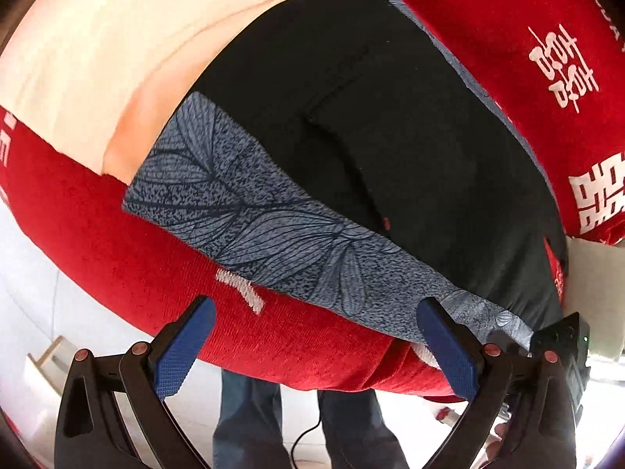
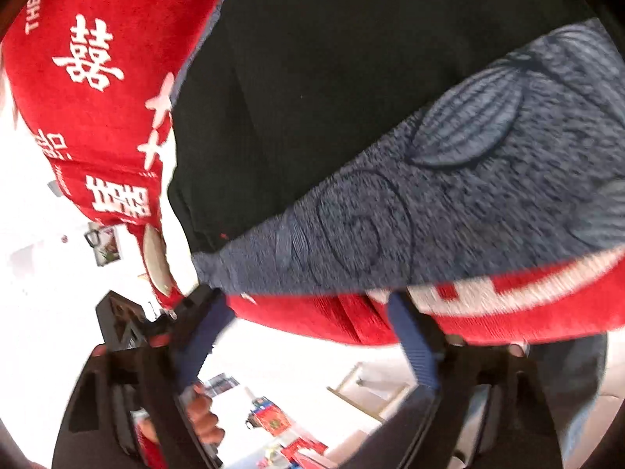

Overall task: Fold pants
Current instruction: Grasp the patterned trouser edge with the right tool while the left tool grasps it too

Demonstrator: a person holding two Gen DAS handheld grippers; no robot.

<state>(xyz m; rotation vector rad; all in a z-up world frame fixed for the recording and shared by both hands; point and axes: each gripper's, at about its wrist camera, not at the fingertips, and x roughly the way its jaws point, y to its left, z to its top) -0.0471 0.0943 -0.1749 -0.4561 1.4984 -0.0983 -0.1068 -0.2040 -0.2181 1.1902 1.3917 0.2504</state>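
Note:
Black pants (image 1: 390,125) lie flat on a red blanket (image 1: 117,234) with white characters. A grey-blue leaf-print band (image 1: 250,211) of cloth runs along their near edge. My left gripper (image 1: 318,303) stands open at the blanket's edge, its right blue pad (image 1: 445,344) touching or just over the band's edge. In the blurred right wrist view the black pants (image 2: 351,78) and the leaf-print band (image 2: 449,203) fill the upper half. My right gripper (image 2: 308,297) is open just below the band's near corner (image 2: 207,265), with nothing gripped.
A peach sheet (image 1: 97,58) lies beyond the blanket at the upper left. A person's legs in jeans (image 1: 250,422) stand by the bed on a white floor. A hand (image 2: 203,418) holds the other gripper's handle. Red boxes (image 2: 273,418) lie on the floor.

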